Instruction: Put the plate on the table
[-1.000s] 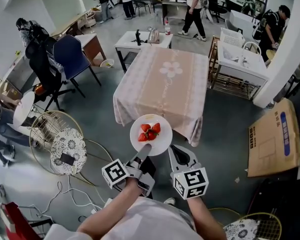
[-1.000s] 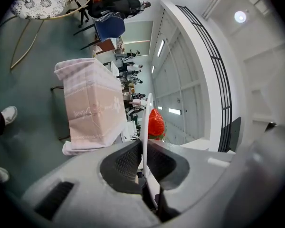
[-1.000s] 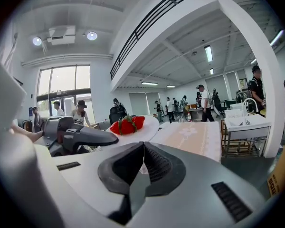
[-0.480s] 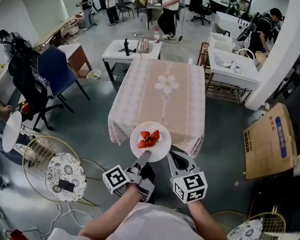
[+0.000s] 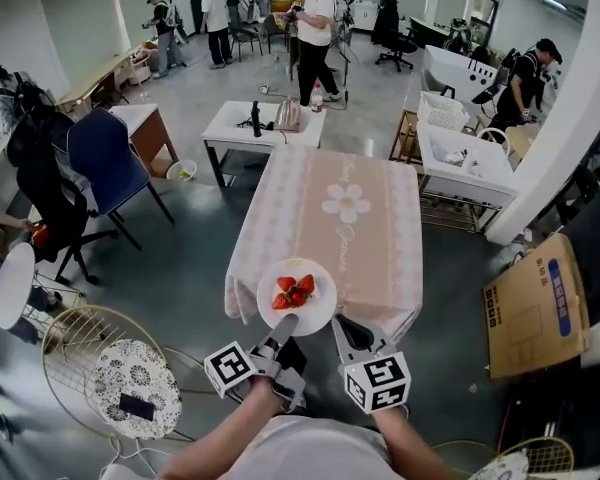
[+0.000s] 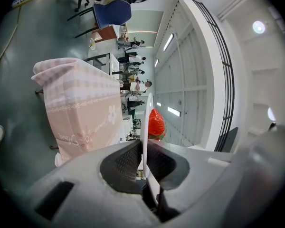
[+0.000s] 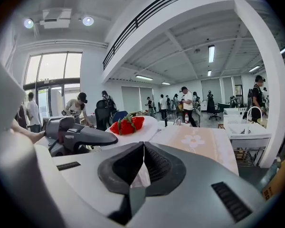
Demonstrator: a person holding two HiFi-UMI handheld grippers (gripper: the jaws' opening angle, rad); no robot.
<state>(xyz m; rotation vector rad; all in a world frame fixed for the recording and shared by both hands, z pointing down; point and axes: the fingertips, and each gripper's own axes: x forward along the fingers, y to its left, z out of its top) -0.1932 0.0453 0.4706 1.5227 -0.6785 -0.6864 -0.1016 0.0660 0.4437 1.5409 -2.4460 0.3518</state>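
Observation:
A white plate (image 5: 310,313) carrying strawberries (image 5: 293,290) is held level in the air, just over the near edge of the table (image 5: 330,218) with the pink flowered cloth. My left gripper (image 5: 283,328) is shut on the plate's near rim. In the left gripper view the plate (image 6: 145,122) stands edge-on between the pads, with a strawberry (image 6: 155,124) beyond. My right gripper (image 5: 342,324) hangs just right of the plate, shut and empty. Its own view shows the shut right gripper (image 7: 143,146), the plate (image 7: 140,131) and the strawberries (image 7: 127,124) to the left.
A small white table (image 5: 250,123) with a kettle stands behind the pink table; a blue chair (image 5: 105,163) is at the left and a white rack (image 5: 460,163) at the right. A cardboard box (image 5: 535,303) lies on the floor at the right. Several people stand far back.
I have moved forward with both grippers: the pink table is nearer and the plate now reaches over its near edge. The left gripper's hold on the plate is unchanged.

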